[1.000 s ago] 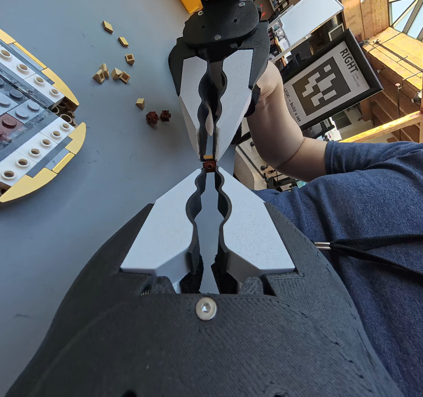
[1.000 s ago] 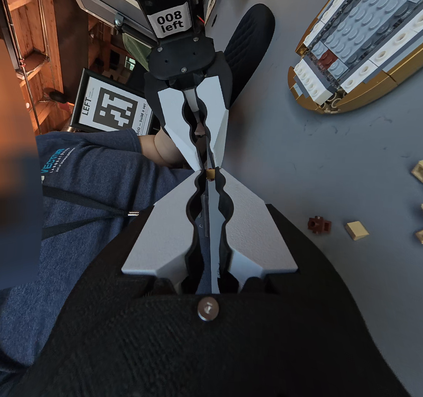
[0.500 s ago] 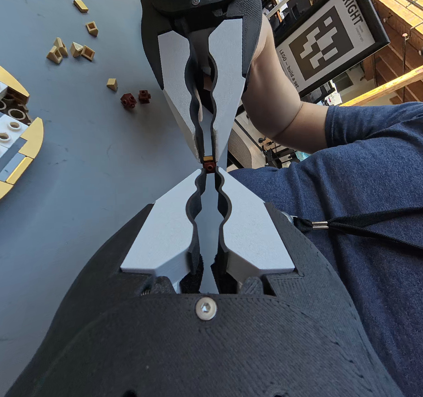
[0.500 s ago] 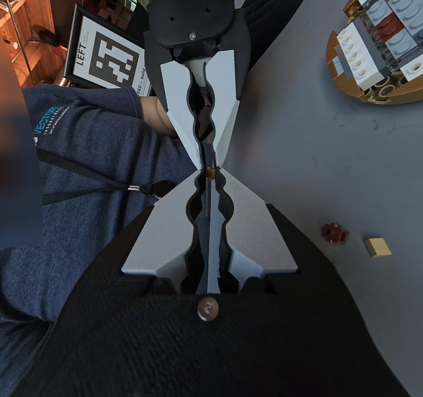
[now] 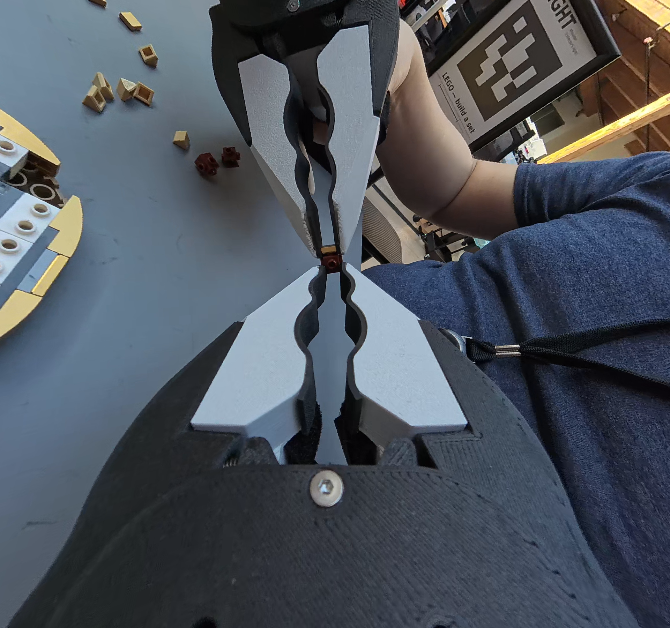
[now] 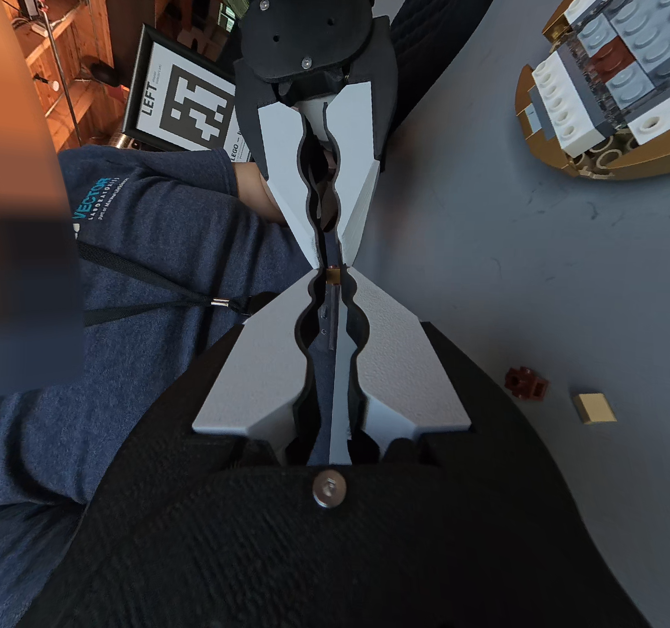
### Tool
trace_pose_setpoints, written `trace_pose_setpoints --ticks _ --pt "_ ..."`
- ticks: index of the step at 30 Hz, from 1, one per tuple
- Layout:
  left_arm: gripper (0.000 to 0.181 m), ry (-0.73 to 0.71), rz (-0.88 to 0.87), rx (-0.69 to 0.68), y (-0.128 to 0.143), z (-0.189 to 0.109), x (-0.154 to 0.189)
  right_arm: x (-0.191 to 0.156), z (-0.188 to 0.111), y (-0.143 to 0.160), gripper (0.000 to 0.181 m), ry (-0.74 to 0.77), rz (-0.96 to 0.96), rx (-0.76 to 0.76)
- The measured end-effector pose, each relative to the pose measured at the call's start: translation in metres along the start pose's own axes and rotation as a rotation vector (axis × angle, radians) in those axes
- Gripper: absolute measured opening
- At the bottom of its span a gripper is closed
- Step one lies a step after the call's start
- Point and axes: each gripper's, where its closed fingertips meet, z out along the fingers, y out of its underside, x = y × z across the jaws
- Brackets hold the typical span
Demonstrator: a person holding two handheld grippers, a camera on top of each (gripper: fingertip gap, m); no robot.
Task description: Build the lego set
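The two tongs are meeting tip to tip in the air, just above the edge of a grey desk (image 5: 152, 284). The left tongs (image 5: 330, 269) are pinching a small dark red brick (image 5: 331, 262) at their very tips, jaws nearly closed. The right tongs (image 6: 333, 272) are likewise almost closed on a tiny gold piece (image 6: 332, 275). The gold piece is sitting directly against the red brick, both in one straight line along the tongs' lengths, so pressing them together looks like the step in hand. On the desk are lying loose tan pieces (image 5: 123, 89), two spare dark red bricks (image 5: 216, 162) and the part-built gold-edged model (image 5: 40, 248). Wooden shelving and framed marker signs are filling the room behind.
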Motion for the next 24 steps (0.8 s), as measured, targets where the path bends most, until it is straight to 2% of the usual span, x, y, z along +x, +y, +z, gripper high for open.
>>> trace_pose_setpoints --ticks 4,12,17,24 --pt "0.006 -0.007 0.058 0.006 -0.001 0.000 0.004 -0.004 0.000 0.000 0.007 0.005 -0.046 -0.018" --pt "0.006 -0.132 0.347 0.032 -0.009 0.000 0.014 -0.018 -0.005 -0.003 0.007 0.137 -0.366 -0.050" --pt "0.006 -0.182 0.415 0.030 -0.011 0.001 0.016 -0.021 -0.007 -0.002 0.007 0.199 -0.424 -0.070" --pt "0.006 -0.203 0.459 0.041 -0.013 0.000 0.019 -0.025 -0.007 -0.003 0.007 0.200 -0.459 -0.056"
